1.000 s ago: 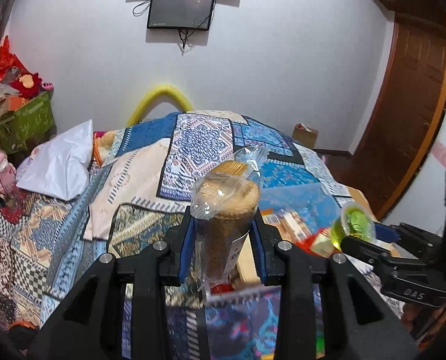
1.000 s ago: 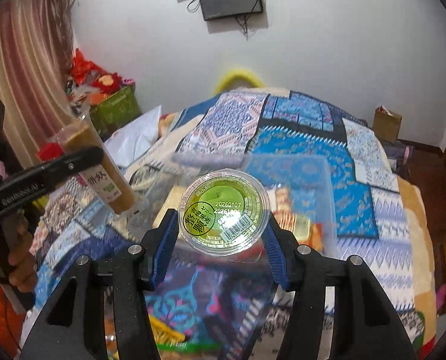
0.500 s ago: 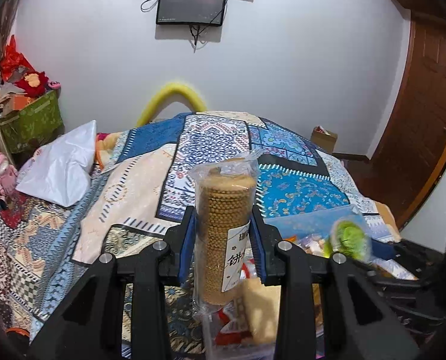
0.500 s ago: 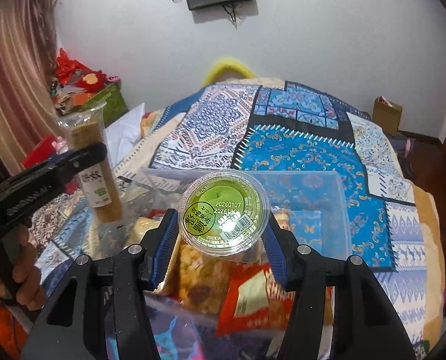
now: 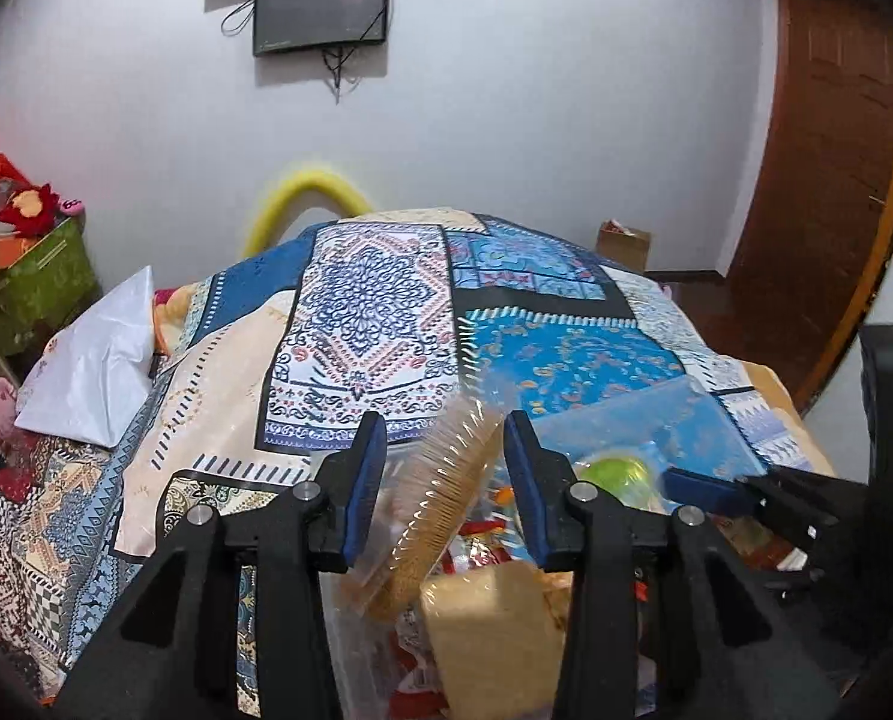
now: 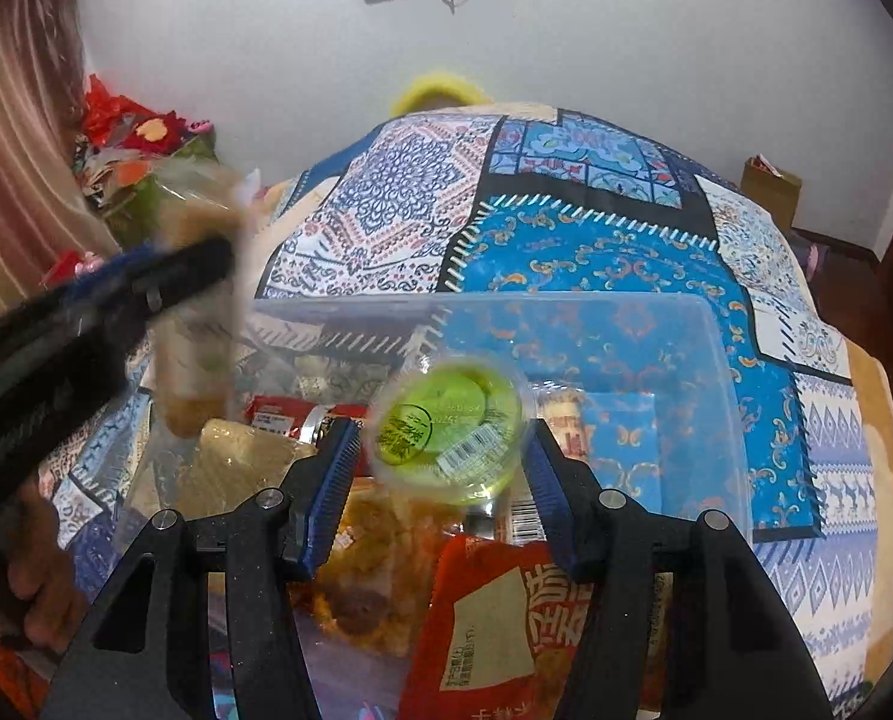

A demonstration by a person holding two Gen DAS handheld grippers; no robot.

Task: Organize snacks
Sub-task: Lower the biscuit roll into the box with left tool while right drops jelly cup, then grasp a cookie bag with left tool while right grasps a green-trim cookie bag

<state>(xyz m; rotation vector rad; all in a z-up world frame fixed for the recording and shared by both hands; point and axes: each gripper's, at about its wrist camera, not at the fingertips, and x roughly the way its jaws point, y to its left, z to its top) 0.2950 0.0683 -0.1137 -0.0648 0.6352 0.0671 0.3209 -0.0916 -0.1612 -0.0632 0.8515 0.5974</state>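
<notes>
A clear sleeve of round biscuits (image 5: 446, 498) leans to the right between the fingers of my left gripper (image 5: 443, 474). Its jaws are opening, and gaps show on both sides of the sleeve. The sleeve hangs over a clear plastic bin (image 6: 716, 360) of snacks on the bed. A green-lidded jelly cup (image 6: 446, 426) sits blurred between the blue pads of my right gripper (image 6: 443, 474), with a thin gap at the left pad. The cup (image 5: 614, 474) is also in the left wrist view, low over the bin. The sleeve (image 6: 197, 348) shows blurred at the left of the right wrist view.
The bin holds a yellow wrapped block (image 5: 494, 630), a red packet (image 6: 494, 618) and other snacks. It rests on a patchwork quilt (image 6: 566, 210). A white bag (image 5: 92, 366) and a green box (image 5: 32, 288) lie at the left. A wooden door (image 5: 818, 180) stands at the right. A hand (image 6: 32, 588) holds the left gripper.
Both grippers have come down over the bin. The biscuit sleeve was clamped upright and now tips right, loose in wider jaws. The jelly cup has blurred and tilted slightly.
</notes>
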